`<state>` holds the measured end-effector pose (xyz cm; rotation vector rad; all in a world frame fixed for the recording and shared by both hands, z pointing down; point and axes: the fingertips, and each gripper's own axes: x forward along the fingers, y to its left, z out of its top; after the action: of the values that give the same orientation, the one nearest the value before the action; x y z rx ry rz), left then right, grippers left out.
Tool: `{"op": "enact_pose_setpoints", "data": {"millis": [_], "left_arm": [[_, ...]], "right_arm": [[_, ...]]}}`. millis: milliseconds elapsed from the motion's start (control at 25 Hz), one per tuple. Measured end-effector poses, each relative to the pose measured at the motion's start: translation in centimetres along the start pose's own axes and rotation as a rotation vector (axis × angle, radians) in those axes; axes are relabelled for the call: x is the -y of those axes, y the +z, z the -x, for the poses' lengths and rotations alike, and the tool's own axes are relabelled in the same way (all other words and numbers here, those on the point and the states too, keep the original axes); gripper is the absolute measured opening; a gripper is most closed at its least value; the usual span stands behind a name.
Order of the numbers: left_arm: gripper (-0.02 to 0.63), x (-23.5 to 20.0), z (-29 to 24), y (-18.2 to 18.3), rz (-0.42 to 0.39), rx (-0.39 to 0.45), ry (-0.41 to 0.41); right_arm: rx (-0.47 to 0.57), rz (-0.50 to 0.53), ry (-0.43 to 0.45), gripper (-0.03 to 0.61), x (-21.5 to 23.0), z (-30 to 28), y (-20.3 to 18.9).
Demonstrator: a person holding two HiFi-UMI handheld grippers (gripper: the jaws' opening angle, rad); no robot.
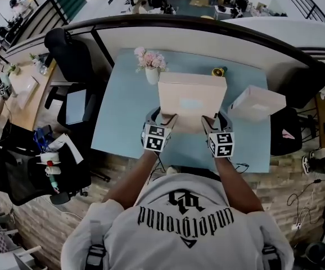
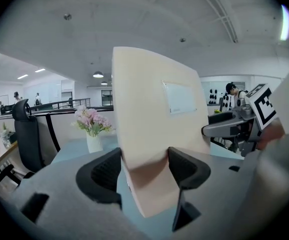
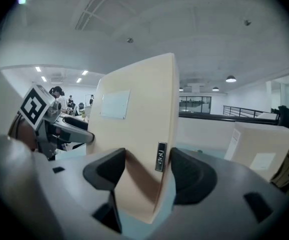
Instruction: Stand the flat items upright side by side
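Observation:
A flat beige box [image 1: 190, 103] with a pale label stands upright above the light blue table [image 1: 120, 117], held at its two lower corners. My left gripper [image 1: 165, 120] is shut on its lower left corner, and in the left gripper view both pads press on the box [image 2: 154, 114] inside that gripper [image 2: 144, 171]. My right gripper [image 1: 210, 121] grips the lower right corner. In the right gripper view the box [image 3: 139, 114] fills this gripper [image 3: 143, 173], whose jaws have been easing inward. A second beige box [image 1: 256, 103] stands tilted to the right, also the second box [image 3: 262, 149].
A white vase of pink flowers [image 1: 151, 66] stands at the table's back left, the same vase [image 2: 92, 129]. A small yellow object [image 1: 219, 71] lies at the back. A black chair [image 1: 67, 55] stands left of the table and a curved railing behind it.

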<state>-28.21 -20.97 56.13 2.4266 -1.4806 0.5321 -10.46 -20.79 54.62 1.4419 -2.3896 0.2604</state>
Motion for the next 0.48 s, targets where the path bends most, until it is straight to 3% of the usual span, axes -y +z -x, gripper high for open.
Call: {"op": "enact_pose_setpoints", "data": {"millis": [480], "left_arm": [[0.304,6.4,-1.8,3.0,-0.075,0.061,-0.061]], "right_arm": [[0.056,0.048,-0.121,0.285,5.2,5.4,0.0]]}}
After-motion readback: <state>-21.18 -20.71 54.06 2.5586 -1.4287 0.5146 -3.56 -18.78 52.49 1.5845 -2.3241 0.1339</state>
